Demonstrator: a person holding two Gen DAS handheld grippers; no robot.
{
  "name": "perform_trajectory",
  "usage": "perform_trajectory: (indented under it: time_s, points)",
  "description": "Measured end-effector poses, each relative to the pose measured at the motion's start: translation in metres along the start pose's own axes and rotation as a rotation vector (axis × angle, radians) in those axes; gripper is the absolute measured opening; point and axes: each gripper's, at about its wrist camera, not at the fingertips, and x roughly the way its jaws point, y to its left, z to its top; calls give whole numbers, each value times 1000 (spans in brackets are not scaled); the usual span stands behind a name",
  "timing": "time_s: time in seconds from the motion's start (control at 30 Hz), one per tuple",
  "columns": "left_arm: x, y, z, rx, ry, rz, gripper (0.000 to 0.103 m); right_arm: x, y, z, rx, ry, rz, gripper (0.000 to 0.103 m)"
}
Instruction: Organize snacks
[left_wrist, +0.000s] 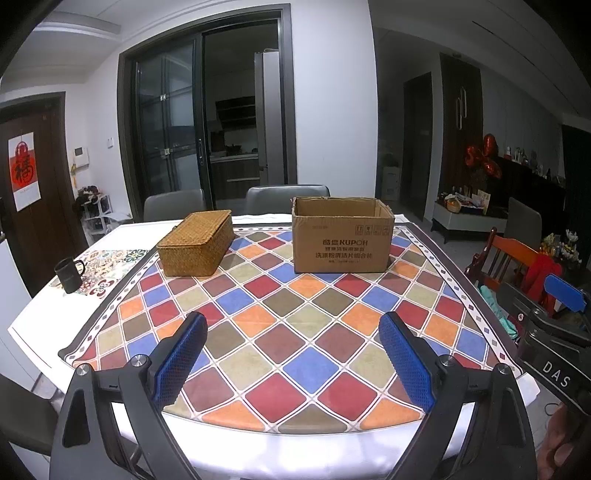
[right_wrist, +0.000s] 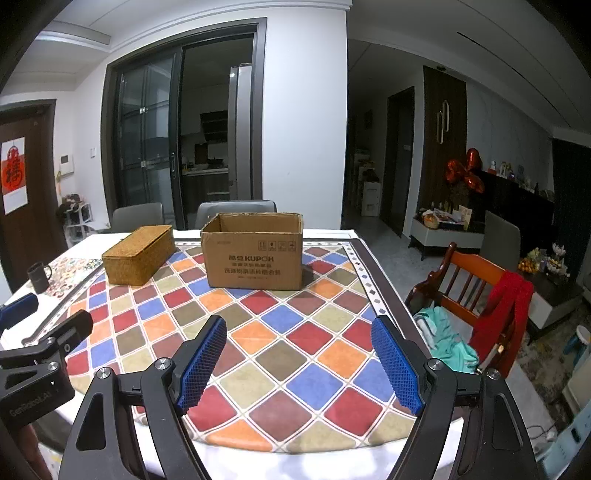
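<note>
1. Snacks show nowhere; the cardboard box (left_wrist: 341, 236) stands open-topped at the table's (right_wrist: 332, 236) far side, its inside hidden by the front wall.
2. Lidded wicker basket (left_wrist: 195, 242) sits just left of the box, apart from it, contents unseen.
3. Left gripper (left_wrist: 293, 354) and right gripper (right_wrist: 299, 360) both hang spread wide over the checked cloth (left_wrist: 295, 325), gripping nothing.

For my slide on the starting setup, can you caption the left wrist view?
Open left gripper hovers over checkered tablecloth, facing closed wicker basket and open cardboard box.
</note>
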Motion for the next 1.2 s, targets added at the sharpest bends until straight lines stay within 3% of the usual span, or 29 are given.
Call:
perform_trajectory:
  time_s: [1.2]
  points:
    - [0, -1, -3, -5, -1, 5, 95, 1, -2, 3, 20, 1, 2, 81]
